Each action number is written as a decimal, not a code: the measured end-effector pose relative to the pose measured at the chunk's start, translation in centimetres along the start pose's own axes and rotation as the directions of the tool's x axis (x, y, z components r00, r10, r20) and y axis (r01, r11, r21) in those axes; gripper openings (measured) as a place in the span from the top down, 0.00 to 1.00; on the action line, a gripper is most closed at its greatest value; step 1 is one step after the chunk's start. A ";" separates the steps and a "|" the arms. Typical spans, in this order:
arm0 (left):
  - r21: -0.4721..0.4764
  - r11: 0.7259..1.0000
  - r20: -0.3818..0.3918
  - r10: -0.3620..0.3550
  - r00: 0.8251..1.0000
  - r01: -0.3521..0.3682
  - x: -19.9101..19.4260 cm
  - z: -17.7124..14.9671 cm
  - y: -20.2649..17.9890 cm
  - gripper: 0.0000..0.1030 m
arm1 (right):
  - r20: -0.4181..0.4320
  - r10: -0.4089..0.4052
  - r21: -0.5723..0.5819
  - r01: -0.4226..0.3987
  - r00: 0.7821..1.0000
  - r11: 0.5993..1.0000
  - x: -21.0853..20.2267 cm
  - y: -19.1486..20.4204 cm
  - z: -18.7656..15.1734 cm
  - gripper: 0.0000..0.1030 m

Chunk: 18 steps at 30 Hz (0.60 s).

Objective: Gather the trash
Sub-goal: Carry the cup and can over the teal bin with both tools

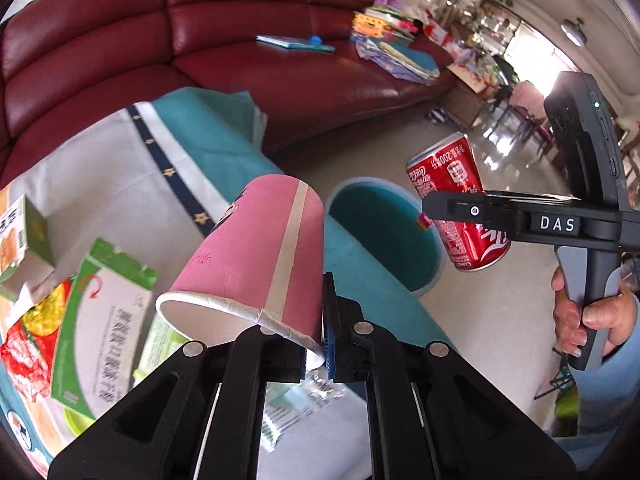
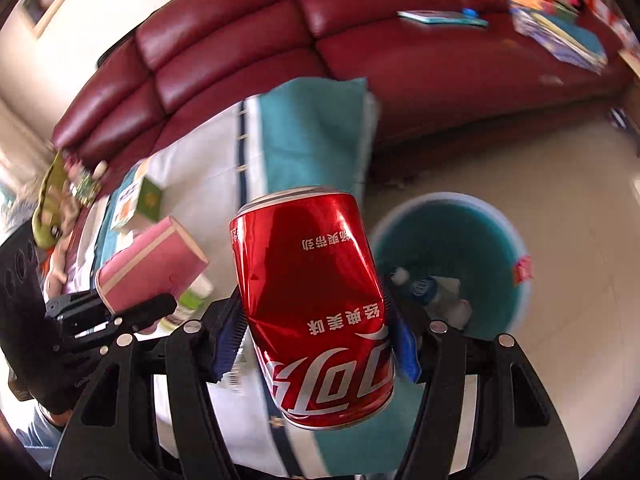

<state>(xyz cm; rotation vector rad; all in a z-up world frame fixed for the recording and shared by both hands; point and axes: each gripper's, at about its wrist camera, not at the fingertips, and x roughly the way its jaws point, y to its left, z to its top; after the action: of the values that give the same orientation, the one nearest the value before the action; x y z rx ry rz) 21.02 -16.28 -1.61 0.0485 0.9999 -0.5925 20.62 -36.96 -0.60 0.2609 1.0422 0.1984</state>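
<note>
A pink paper cup hangs tilted, mouth toward the camera, with my left gripper shut on its rim. It also shows at the left of the right wrist view as the pink cup in the left gripper. A dented red cola can sits upside down between the blue pads of my right gripper, which is shut on it. The left wrist view shows the can in the right gripper, above a teal bin on the floor. The bin holds a bottle and white scraps.
A table with a teal and white cloth carries green and white boxes, a small box and red and yellow wrappers. A dark red sofa with books and toys stands behind it. Pale floor surrounds the bin.
</note>
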 end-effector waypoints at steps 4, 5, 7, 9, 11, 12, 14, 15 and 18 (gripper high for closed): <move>0.069 0.997 -0.054 -0.036 0.998 0.040 4.0 2.0 -4.0 0.93 | 0.025 -0.034 0.102 0.031 0.999 0.994 -1.1 -5.8 -0.5 0.42; 0.082 0.995 -0.067 -0.044 0.997 0.049 4.9 2.3 -4.8 0.93 | 0.030 -0.039 0.126 0.035 0.999 0.991 -1.2 -6.9 -0.6 0.42; 0.107 0.992 -0.096 -0.056 0.994 0.066 6.8 2.9 -6.4 0.93 | 0.033 -0.036 0.184 0.029 0.999 0.982 -1.1 -9.3 -1.0 0.42; 0.132 0.988 -0.120 -0.065 0.991 0.080 8.6 3.4 -7.7 0.93 | 0.030 -0.038 0.233 0.030 0.999 0.972 -0.8 -11.2 -1.3 0.42; 0.151 0.984 -0.144 -0.074 0.987 0.095 10.3 4.0 -8.9 0.93 | 0.026 -0.037 0.271 0.028 0.999 0.962 -0.4 -12.8 -1.6 0.42; 0.159 0.982 -0.154 -0.078 0.985 0.102 11.1 4.3 -9.4 0.93 | 0.025 -0.037 0.289 0.028 0.999 0.957 -0.3 -13.5 -1.7 0.42; 0.175 0.978 -0.175 -0.083 0.981 0.114 12.9 4.7 -10.4 0.93 | 0.019 -0.042 0.313 0.034 0.999 0.949 -0.1 -14.8 -1.9 0.42; 0.181 0.976 -0.185 -0.087 0.979 0.121 13.8 4.9 -10.9 0.93 | 0.013 -0.047 0.322 0.041 0.999 0.946 0.1 -15.2 -2.0 0.42; 0.187 0.973 -0.212 -0.095 0.973 0.136 16.1 5.4 -12.0 0.93 | -0.002 -0.061 0.337 0.058 0.998 0.940 0.4 -16.0 -2.0 0.42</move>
<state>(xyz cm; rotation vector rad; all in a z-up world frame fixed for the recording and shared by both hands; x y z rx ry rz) 25.75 -35.19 -8.84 0.2337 1.1426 -0.8071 19.68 -51.86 -6.77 0.5392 1.0720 -0.0387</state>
